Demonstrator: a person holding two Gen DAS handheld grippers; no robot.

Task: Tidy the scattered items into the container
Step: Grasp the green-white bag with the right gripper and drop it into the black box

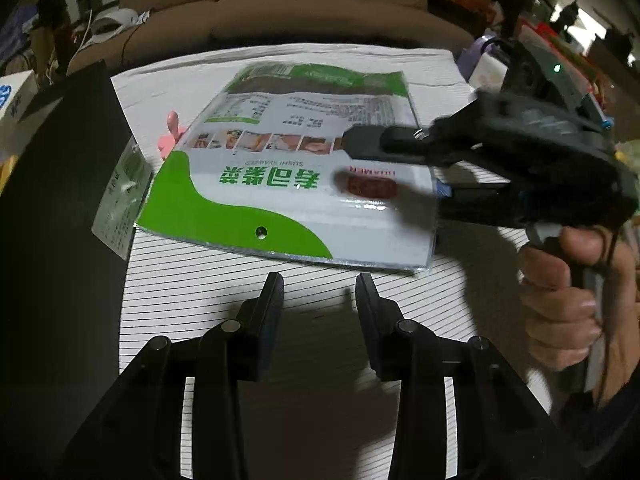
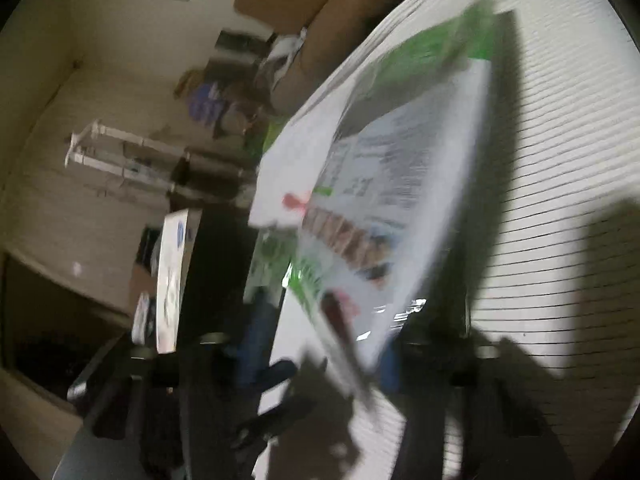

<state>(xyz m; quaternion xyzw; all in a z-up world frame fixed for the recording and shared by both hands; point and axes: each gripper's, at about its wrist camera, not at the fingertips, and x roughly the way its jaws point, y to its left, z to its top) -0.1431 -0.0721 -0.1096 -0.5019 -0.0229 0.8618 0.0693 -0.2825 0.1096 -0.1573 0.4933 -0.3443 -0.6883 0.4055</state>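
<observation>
A large green and white sushi seaweed packet is lifted at its right edge above the striped table. My right gripper comes in from the right and is shut on the packet's right edge, one finger above and one below. In the blurred right wrist view the packet fills the middle, tilted. My left gripper is open and empty, just in front of the packet's near edge. A black container stands at the left, with a small green packet leaning on its wall. A pink item lies partly under the big packet.
A white cloth covers the far part of the table. A brown sofa stands behind the table. A white box sits at the far left. Clutter shows at the right edge.
</observation>
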